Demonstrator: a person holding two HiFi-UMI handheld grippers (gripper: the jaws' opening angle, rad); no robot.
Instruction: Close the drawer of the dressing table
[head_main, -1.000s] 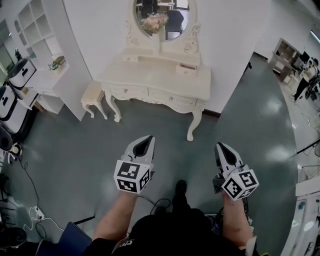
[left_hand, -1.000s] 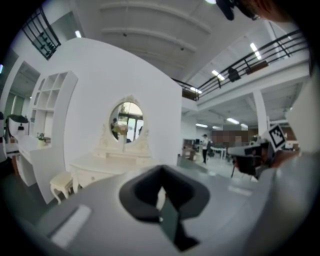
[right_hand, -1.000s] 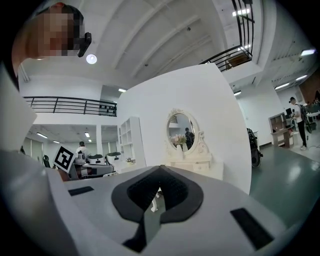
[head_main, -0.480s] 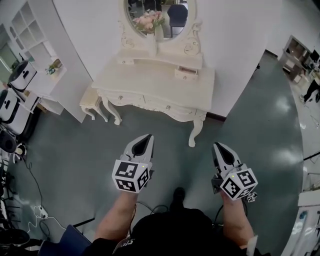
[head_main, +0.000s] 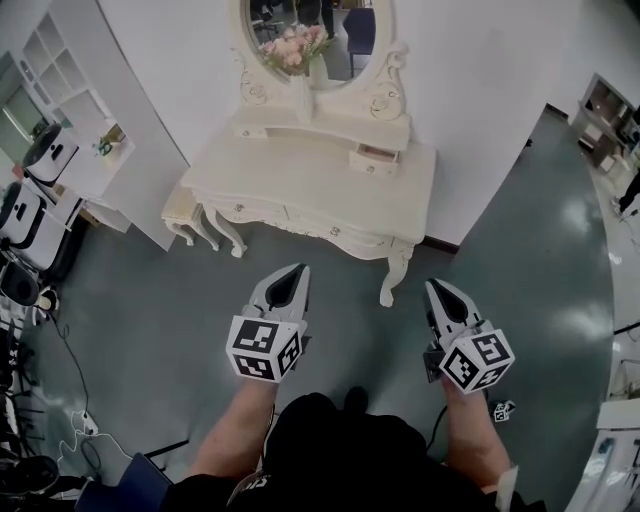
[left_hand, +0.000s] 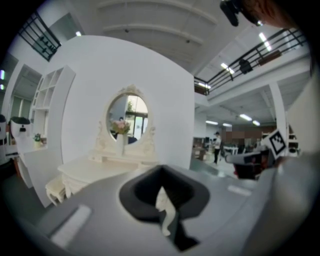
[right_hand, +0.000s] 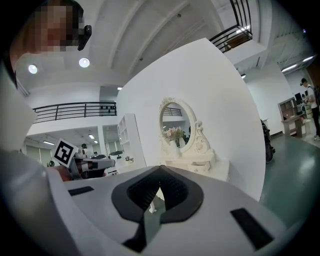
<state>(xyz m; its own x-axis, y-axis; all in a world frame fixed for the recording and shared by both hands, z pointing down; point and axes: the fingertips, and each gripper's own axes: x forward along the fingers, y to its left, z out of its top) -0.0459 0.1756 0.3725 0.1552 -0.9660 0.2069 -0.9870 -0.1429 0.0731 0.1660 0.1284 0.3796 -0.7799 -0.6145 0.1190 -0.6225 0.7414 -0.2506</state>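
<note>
Hovering over the floor (head_main: 520, 230), left tongs (head_main: 295, 271) clenched, empty, right tongs (head_main: 436, 286) clenched, empty, touching nothing, drawer (head_main: 375, 158) pulled out on counter (head_main: 300, 190) upper tier, well ahead, nearer the right tongs' side

The oval mirror (head_main: 310, 40) loses its top to the head view's upper edge. The small drawer (head_main: 374, 158) on the surface's (head_main: 300, 185) raised tier stands out a little, but its inside is too small to read. In the left gripper view my left claw (left_hand: 162, 171) covers the surface's front and right half, drawer included. In the right gripper view my right claw (right_hand: 161, 170) hides most of its legs. The white shelf unit (head_main: 70, 60) is cut by the left edge.
</note>
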